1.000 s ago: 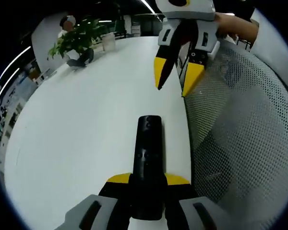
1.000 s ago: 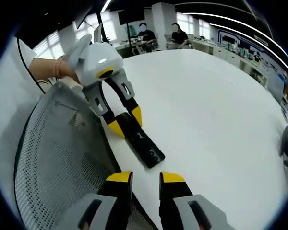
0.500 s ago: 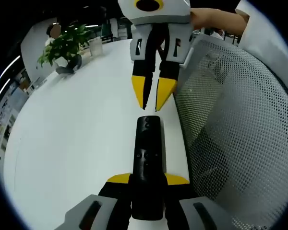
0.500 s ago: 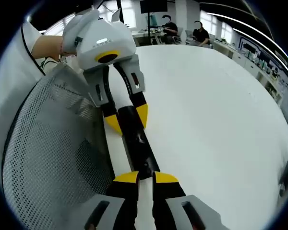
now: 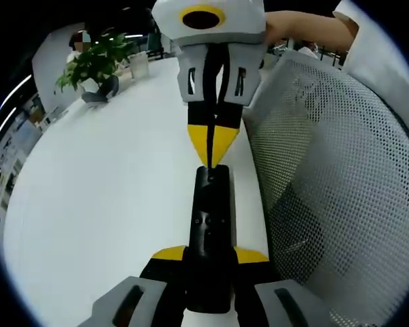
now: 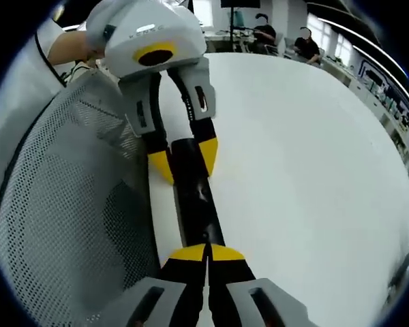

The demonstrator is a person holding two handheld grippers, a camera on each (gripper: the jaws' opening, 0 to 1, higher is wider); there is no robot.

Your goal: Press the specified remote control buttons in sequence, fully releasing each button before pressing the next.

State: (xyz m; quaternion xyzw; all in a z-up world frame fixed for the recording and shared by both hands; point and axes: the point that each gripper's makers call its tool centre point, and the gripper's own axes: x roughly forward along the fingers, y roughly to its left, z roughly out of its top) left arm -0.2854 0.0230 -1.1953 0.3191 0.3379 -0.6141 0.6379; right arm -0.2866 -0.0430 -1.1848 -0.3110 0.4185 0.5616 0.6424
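Black slim remote control (image 5: 210, 225), buttons barely discernible.

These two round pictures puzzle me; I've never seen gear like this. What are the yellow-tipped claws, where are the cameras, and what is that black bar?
A person holds a hand-held gripper in each hand, and each carries a fisheye camera looking along its own two jaws. In the left gripper view, the left gripper clamps a black remote control lying on a white table. The right gripper comes in from above, jaws closed, tip at the remote's far end. The right gripper view shows the same scene from the opposite end. A mesh chair back stands beside the table and a potted plant sits further off.
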